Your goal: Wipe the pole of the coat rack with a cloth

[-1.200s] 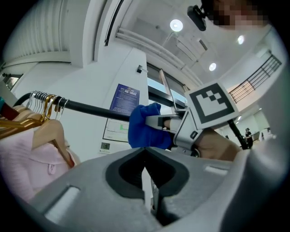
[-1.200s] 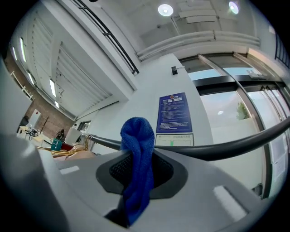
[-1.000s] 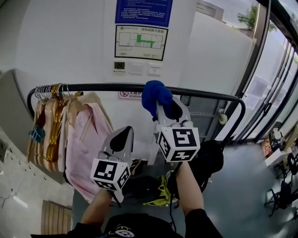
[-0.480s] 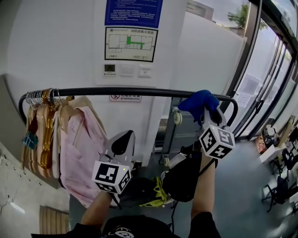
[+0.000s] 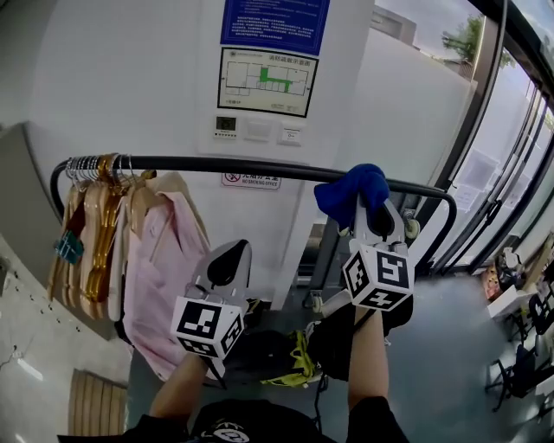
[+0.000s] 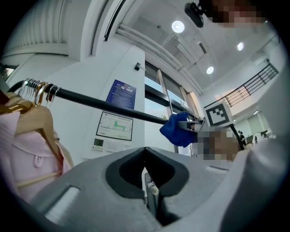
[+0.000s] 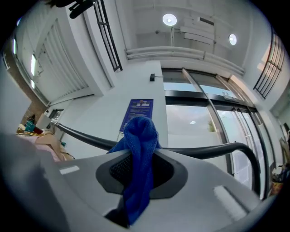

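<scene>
1. One bunched blue mesh cloth [image 5: 351, 186] sits on the black horizontal metal pole of the coat rack [image 5: 199, 162], on its right-hand stretch, short of the bend where the pole turns downward.
2. Both fingers [image 7: 190, 181] of the right gripper [image 5: 365, 212] are clamped on this cloth. In the right gripper view the fabric fills the gap between them, and its top bulges up in front of the pole.
3. One square-marker cube [image 5: 377, 275] rides on the right gripper below the pole, with the person's bare forearm under it.
4. Lower and to the left, well apart from the pole, the left gripper [image 5: 227, 253] is held up. Its fingers [image 6: 90, 186] are pressed together with nothing between them, as the left gripper view shows.
5. Several wooden hangers [image 5: 99, 225] hang bunched at the pole's left end, and a pale pink shirt [image 5: 164, 260] hangs among them, just left of the left gripper.
6. Behind the rack a white wall carries a framed floor plan [image 5: 264, 80] with a blue notice [image 5: 275, 22] above it and small switch plates below it.
7. On the grey floor beneath the rack lies a dark bag with yellow-green straps [image 5: 299, 359].
8. Tall glass panes [image 5: 511, 173] in dark frames run along the right side.
</scene>
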The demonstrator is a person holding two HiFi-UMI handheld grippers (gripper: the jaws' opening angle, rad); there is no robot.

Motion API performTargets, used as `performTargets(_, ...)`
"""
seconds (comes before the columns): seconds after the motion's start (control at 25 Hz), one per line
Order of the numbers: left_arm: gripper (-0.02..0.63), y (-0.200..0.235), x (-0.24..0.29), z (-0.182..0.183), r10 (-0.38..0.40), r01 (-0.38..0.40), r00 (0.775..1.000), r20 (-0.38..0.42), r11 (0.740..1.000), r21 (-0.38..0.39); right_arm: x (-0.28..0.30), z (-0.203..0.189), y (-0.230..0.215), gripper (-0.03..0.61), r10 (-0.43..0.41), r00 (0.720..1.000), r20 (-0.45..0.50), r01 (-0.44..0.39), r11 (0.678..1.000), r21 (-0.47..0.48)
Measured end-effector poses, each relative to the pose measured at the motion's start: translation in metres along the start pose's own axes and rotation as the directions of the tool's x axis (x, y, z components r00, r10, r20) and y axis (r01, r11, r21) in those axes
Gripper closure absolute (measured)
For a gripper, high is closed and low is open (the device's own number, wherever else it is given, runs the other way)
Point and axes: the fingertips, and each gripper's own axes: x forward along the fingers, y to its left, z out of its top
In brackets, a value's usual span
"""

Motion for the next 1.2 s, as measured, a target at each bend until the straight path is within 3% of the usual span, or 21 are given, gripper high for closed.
performTargets(0.32, 0.609, 0.039, -0.041, 0.015, 0.115, -0.116, 0.993, 0.019, 0.993, 0.023, 0.025, 0.017, 0.155, 0.508, 0.263, 0.964, 0.033, -0.261, 0.963, -0.060)
performTargets(0.52, 0.609, 0.055, -0.058, 0.017, 0.150, -0.150, 0.989, 0.019, 0.988, 0.036, 0.038, 0.022, 0.233, 0.508, 0.357, 0.933, 0.043, -0.352, 0.931, -0.097)
performTargets(0.64, 0.609, 0.056, -0.063, 0.022, 0.155, -0.155, 0.987, 0.035, 0.988, 0.021, 0.039, 0.022, 0.257, 0.509, 0.373, 0.928, 0.023, -0.364, 0.916, -0.171)
performTargets(0.76, 0.609, 0.054, -0.063, 0.023, 0.143, -0.143, 0.989, 0.038, 0.990, 0.012, 0.040, 0.023, 0.249, 0.509, 0.361, 0.933, 0.018, -0.351, 0.918, -0.184)
performTargets(0.88, 0.609, 0.049, -0.056, 0.020, 0.118, -0.118, 0.993, 0.027, 0.993, 0.003, 0.037, 0.024, 0.213, 0.508, 0.324, 0.946, 0.015, -0.318, 0.935, -0.155)
performTargets(1.2, 0.609, 0.015, -0.027, 0.008, 0.015, -0.015, 1.000, 0.007, 1.000, -0.004, 0.016, 0.017, 0.049, 0.506, 0.094, 0.996, -0.001, -0.094, 0.989, -0.112)
